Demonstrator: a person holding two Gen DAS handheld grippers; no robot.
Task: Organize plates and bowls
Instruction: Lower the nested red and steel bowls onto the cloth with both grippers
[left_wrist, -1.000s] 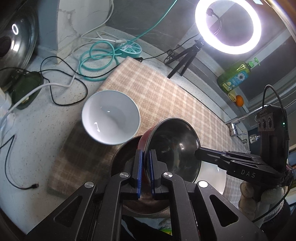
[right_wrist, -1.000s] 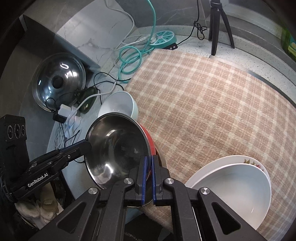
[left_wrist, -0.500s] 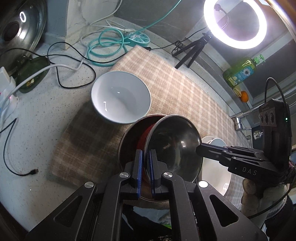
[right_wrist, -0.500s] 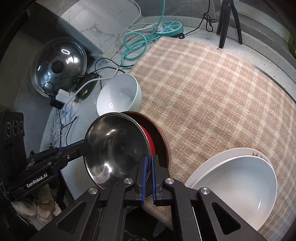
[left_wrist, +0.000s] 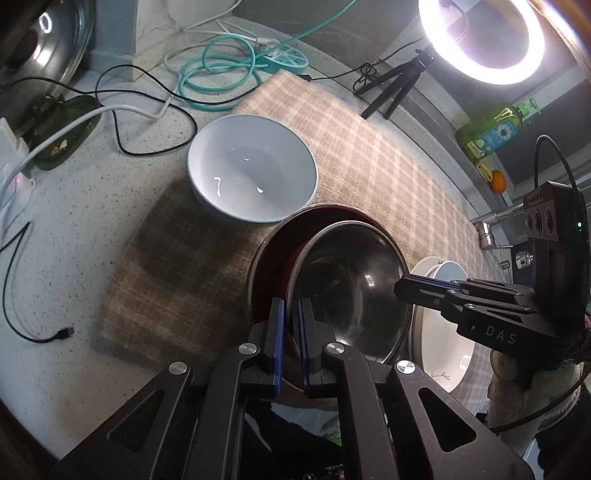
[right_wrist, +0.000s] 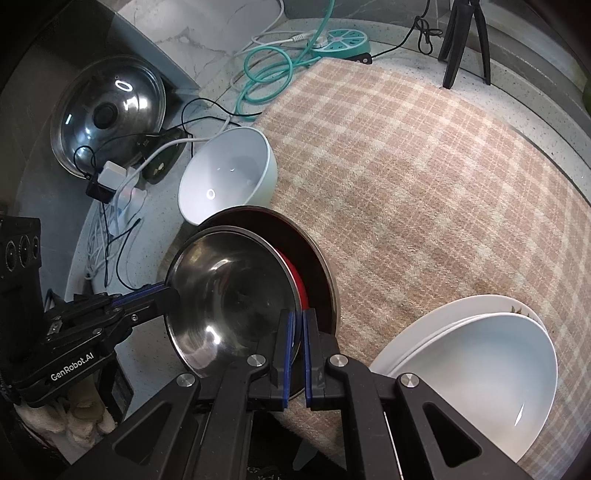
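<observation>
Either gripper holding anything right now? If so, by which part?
Both hold the steel bowl by its rim: the left gripper is shut on one edge and the right gripper on the opposite edge, above the dark bowl.

Right tool (right_wrist: 295, 343) clamped on near rim of steel bowl (right_wrist: 229, 295); left tool (right_wrist: 162, 297) gripping opposite rim. Bowl positioned over red-lined bowl (right_wrist: 314, 273) on checked cloth (right_wrist: 424, 184). White bowl (right_wrist: 225, 177) just beyond. Stacked white dishes (right_wrist: 476, 373) at lower right.
</observation>
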